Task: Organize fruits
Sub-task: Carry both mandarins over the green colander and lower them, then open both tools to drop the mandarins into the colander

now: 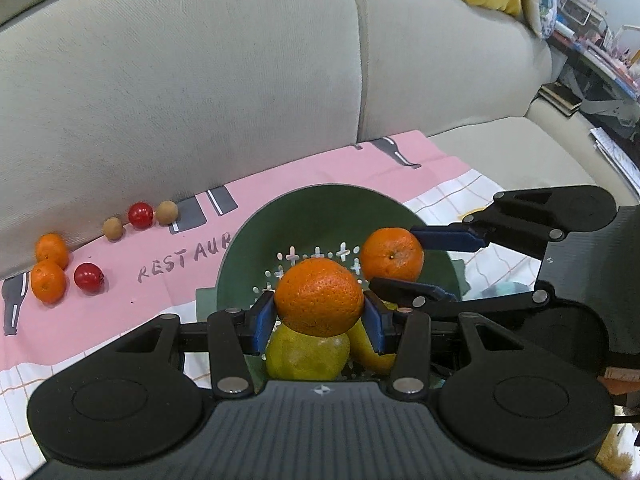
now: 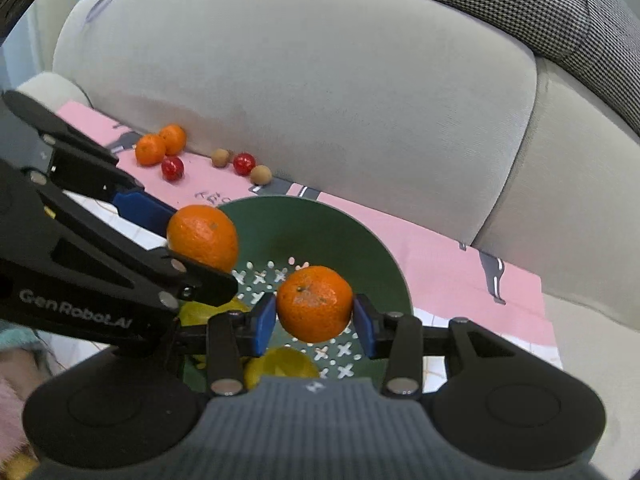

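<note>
Our left gripper (image 1: 320, 310) pinched one tangerine (image 1: 319, 297) between its pads; our right gripper (image 2: 315, 316) pinched another (image 2: 315, 304), both above the green colander (image 1: 320, 208), the right-held fruit at two o'clock.

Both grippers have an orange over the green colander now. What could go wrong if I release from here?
1. The left gripper and right gripper hang close together above the green colander; they may knock as they open.
2. The left gripper's orange sits over yellow fruit and could bounce off it.
3. The right gripper's orange could roll on the perforated bottom.
</note>
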Demonstrator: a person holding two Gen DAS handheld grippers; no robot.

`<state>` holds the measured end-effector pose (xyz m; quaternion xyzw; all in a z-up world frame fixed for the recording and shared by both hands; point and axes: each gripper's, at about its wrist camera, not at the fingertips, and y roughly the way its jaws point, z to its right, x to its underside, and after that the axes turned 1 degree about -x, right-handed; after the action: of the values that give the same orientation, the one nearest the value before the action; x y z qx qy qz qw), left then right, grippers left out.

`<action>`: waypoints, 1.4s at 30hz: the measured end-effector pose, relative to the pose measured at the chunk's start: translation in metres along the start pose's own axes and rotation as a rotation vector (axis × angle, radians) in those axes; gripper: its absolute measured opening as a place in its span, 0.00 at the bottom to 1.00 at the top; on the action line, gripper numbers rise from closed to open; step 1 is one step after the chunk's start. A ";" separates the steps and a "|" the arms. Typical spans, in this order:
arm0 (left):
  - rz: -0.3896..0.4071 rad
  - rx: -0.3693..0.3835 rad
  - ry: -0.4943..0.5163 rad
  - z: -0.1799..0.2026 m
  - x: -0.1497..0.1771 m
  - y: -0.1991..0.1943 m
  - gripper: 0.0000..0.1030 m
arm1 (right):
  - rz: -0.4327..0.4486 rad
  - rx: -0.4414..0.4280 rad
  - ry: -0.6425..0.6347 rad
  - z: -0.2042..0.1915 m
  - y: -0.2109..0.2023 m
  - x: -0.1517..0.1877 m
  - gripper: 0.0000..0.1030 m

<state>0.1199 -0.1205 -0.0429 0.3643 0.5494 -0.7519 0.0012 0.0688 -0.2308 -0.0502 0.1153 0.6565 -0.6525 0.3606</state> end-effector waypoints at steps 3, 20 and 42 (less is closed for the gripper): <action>-0.019 -0.003 -0.007 -0.003 -0.003 0.008 0.50 | -0.015 -0.007 -0.031 0.002 0.009 -0.001 0.38; -0.137 -0.008 -0.014 -0.019 -0.014 0.059 0.50 | -0.112 -0.033 -0.102 0.012 0.058 -0.003 0.38; -0.195 -0.021 0.090 -0.011 -0.020 0.088 0.51 | -0.178 -0.035 -0.159 0.006 0.086 0.004 0.39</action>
<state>0.1763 -0.1540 -0.1059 0.3427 0.5895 -0.7255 -0.0928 0.1221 -0.2274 -0.1186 -0.0018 0.6448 -0.6773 0.3544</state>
